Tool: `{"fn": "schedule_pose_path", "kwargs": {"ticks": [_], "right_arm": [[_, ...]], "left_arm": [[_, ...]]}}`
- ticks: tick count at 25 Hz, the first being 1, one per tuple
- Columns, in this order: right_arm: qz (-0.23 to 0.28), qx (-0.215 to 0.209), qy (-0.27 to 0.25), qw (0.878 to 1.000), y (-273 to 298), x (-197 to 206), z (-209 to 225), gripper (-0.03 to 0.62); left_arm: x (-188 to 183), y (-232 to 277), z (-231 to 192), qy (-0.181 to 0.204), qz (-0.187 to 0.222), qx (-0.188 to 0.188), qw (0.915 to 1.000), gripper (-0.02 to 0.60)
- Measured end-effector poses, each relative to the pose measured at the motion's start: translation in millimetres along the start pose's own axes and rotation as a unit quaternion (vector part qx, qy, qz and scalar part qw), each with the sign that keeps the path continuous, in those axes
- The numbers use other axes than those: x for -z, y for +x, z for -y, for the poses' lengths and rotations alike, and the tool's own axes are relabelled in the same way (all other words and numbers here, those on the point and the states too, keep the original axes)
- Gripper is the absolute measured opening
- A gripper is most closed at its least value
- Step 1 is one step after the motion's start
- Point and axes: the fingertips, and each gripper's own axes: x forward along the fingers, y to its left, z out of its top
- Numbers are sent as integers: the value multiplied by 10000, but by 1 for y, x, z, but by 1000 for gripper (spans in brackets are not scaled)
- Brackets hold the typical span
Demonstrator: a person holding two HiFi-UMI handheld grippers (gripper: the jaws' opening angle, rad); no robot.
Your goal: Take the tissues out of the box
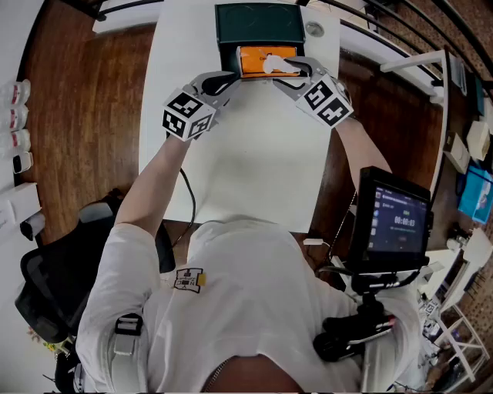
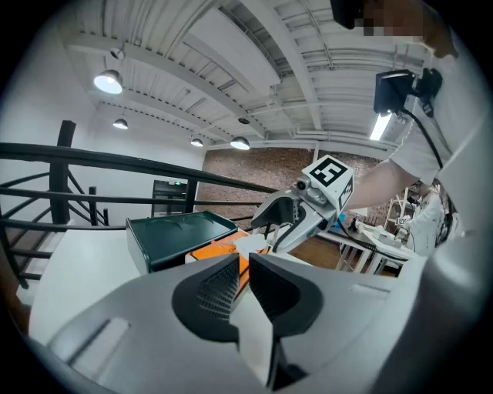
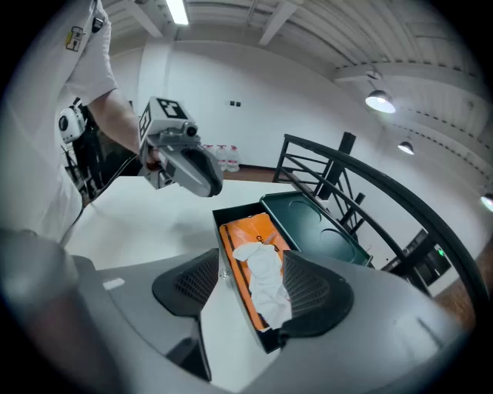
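Reads as grasp step: right hand-held gripper (image 3: pixel 253 263) open astride white tissue (image 3: pixel 266 286) poking from orange tissue pack (image 3: pixel 248 231) inside open dark-green box (image 3: pixel 308 223) on table (image 1: pixel 254 169), left hand-held gripper (image 2: pixel 245 265) closed and empty alongside; next likely needs pinching tissue, drawing upward.

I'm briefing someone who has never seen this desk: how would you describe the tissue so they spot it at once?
On the white table stands a dark green box with its lid open, holding an orange pack. The tissue pokes up crumpled from that pack's top: the only white, soft thing against the orange and green.
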Motion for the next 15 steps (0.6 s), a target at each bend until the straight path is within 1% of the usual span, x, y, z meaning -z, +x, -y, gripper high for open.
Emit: {"fn": "schedule_pose_path", "kwargs": {"ticks": [3,4,6,7,9,11,13,15], "right_arm": [[-255,-291,-507,9980,2,-4,6,312],[-362,-397,-707,9960,5,-4,8,347],[-637,-664,-1133,9893,20,2,13,401],[-795,-825,-1292,9850,30,7,16,414],[-1100,-1144,-1436,9768,49,19,20,414],[-1340,-1429,-1465,9696,58,28,21,356],[-1427,-1644,-1421,9656,59,31,20,337],[-1406,-1739,-1363,9651,57,29,20,316]], "left_arm": [[-18,5,-2,135,-94,68,9998,11],[-20,6,-4,152,-117,87,9998,11],[-16,11,-10,124,-157,125,9997,11],[-10,15,-14,84,-183,148,9997,11],[2,21,-19,12,-233,198,9995,11],[9,25,-18,-11,-281,245,9993,11],[12,26,-15,-2,-313,283,9991,11],[13,25,-14,1,-325,299,9990,11]]}}
